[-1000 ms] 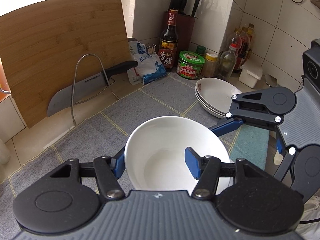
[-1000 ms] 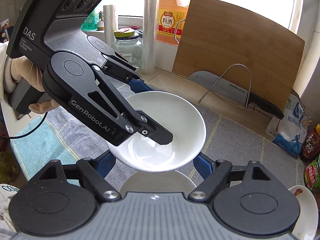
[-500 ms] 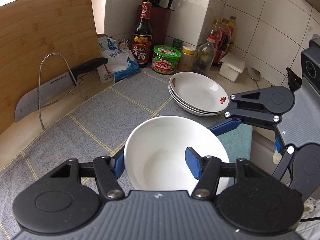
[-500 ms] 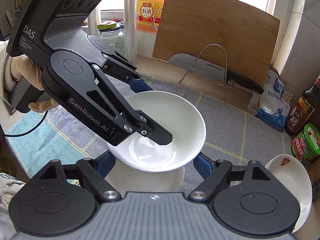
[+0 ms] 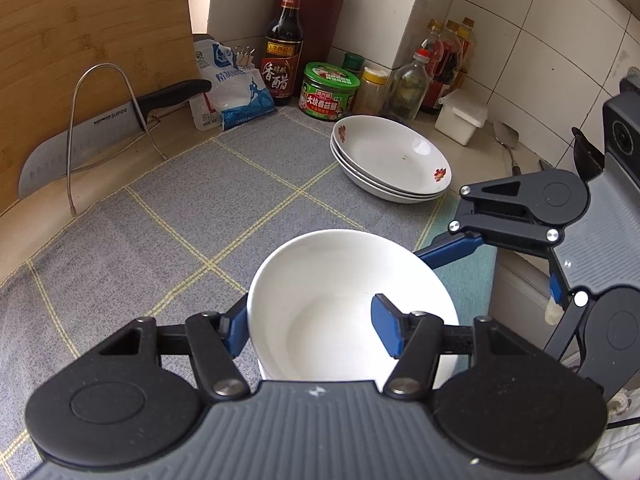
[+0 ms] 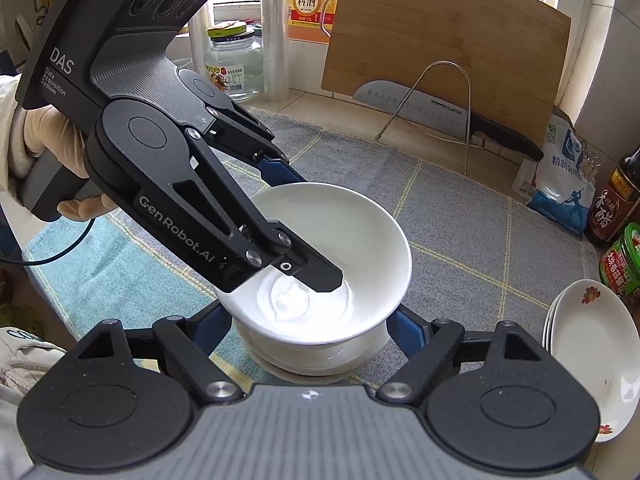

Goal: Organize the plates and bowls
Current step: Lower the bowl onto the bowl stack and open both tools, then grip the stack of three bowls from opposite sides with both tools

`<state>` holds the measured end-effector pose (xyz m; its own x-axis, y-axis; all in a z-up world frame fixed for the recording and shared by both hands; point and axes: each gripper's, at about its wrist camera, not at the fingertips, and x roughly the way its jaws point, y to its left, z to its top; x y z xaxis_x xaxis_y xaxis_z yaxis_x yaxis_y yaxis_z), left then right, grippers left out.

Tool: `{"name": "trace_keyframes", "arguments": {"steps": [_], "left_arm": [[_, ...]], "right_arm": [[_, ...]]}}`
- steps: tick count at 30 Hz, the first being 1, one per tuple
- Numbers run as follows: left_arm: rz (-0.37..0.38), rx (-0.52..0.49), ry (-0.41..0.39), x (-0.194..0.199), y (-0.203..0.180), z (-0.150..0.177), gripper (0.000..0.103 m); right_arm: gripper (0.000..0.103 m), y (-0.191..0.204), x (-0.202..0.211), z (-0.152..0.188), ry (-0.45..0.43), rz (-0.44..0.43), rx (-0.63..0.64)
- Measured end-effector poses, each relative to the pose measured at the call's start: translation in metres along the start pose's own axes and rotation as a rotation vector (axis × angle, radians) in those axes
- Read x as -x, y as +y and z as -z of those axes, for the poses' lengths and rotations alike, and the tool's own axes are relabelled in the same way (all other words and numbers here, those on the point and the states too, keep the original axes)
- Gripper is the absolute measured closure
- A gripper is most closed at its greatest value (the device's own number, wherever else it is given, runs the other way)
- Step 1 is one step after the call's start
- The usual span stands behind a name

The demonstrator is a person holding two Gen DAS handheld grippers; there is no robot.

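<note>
Left gripper (image 5: 308, 330) pinches the white bowl's (image 5: 348, 280) wall, right gripper (image 6: 310, 326) jaws half-wide around the lower bowl (image 6: 320, 364) on the grey mat (image 5: 200, 216) (contact unclear); lower straight, seat it centred, then release, well clear of the plate stack (image 5: 392, 164).

Counter's pretty packed: a grey checked mat (image 5: 168, 208) with yellow lines covers most of it, with a teal towel (image 6: 100, 264) alongside. A bamboo cutting board (image 6: 448, 36) leans at the back, a SUPOR knife (image 6: 432, 110) propped against it behind a wire stand (image 6: 444, 100). Next to that there's a white-and-blue salt bag (image 5: 236, 88), a dark vinegar bottle (image 5: 284, 44), a green-lidded sauce jar (image 5: 330, 94), some more bottles in the corner, a small white lidded box (image 5: 460, 116) and a metal spoon (image 5: 506, 140). By the window sits a cooking wine jug (image 6: 310, 0) and a glass jar (image 6: 234, 62).
</note>
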<state>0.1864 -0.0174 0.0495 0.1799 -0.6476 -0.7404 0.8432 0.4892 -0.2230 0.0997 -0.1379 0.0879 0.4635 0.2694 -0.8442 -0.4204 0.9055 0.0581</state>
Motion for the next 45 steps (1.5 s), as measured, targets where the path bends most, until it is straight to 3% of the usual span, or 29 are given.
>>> {"name": "trace_keyframes", "arguments": {"steps": [24,28,30,35,40,45], "left_arm": [[0.012,0.012,0.017,-0.011,0.002,0.005,0.038],[0.013,0.01,0.004,-0.01,0.001,0.005,0.031],[0.007,0.003,-0.011,-0.008,0.0,0.005,0.022],[-0.015,-0.003,-0.072,0.005,0.002,0.004,0.011],[-0.053,-0.005,-0.138,0.023,0.006,0.004,0.006],[-0.085,0.009,-0.151,0.033,0.012,0.007,0.005]], "right_arm": [[0.013,0.001,-0.008,0.002,0.008,-0.012,-0.031],[0.002,0.001,-0.006,0.003,-0.011,-0.029,-0.047],[0.001,0.002,-0.004,0.002,-0.023,-0.034,-0.052],[0.0,0.004,0.0,0.005,-0.038,-0.026,-0.053],[0.0,0.004,0.004,0.008,-0.068,-0.02,-0.059],[0.0,0.01,0.01,0.006,-0.119,-0.048,-0.037]]}}
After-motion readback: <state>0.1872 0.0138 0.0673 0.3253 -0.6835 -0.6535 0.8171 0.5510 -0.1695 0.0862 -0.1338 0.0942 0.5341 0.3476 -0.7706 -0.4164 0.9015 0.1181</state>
